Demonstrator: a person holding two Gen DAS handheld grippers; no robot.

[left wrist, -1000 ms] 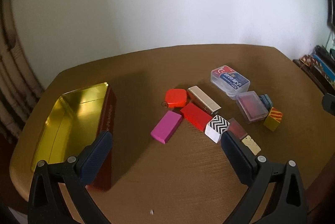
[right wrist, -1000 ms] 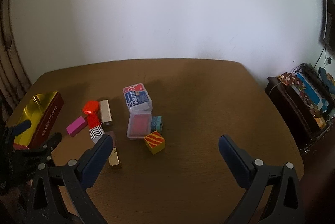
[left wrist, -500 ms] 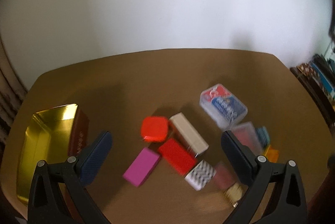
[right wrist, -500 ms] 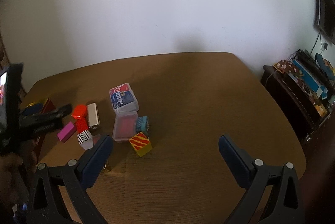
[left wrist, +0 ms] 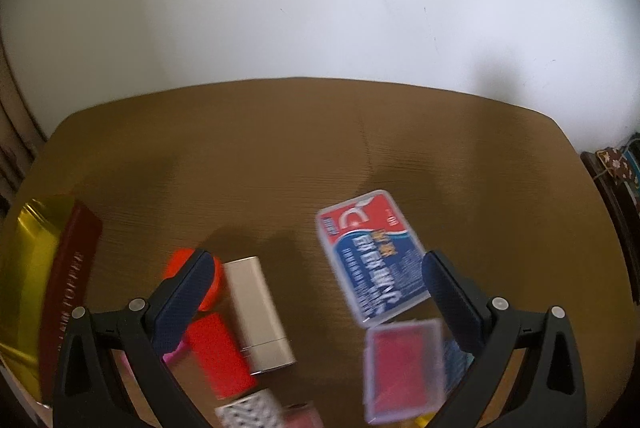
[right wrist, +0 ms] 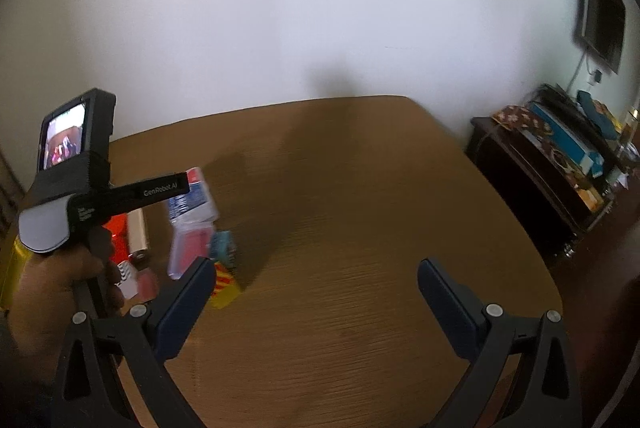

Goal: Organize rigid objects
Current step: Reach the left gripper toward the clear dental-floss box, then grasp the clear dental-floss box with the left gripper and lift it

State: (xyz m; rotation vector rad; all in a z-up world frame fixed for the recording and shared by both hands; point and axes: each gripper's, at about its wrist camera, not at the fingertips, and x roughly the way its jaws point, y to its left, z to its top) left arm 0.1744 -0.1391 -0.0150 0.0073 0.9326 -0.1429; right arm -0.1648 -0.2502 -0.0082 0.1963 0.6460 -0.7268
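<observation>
My left gripper (left wrist: 318,302) is open and empty, low over a cluster of small objects on the brown table (left wrist: 300,148). Between its fingers lie a champagne-gold box (left wrist: 258,312) and a clear card case with a blue and red label (left wrist: 370,254). A red block (left wrist: 220,356), an orange-red rounded piece (left wrist: 176,264), a clear case with red contents (left wrist: 404,368) and a black-and-white patterned block (left wrist: 252,408) lie close by. My right gripper (right wrist: 316,298) is open and empty, over bare table to the right of the cluster, beside a yellow and red striped block (right wrist: 226,286).
An open gold-lined tin (left wrist: 28,268) with dark red sides stands at the table's left edge. A dark cabinet (right wrist: 552,172) with boxes on it stands right of the table. The left hand-held gripper body (right wrist: 80,188) shows at the left of the right wrist view.
My left gripper has moved forward and down over the cluster, so the objects now lie between and under its fingers. The right gripper has shifted slightly. Both stay open.
</observation>
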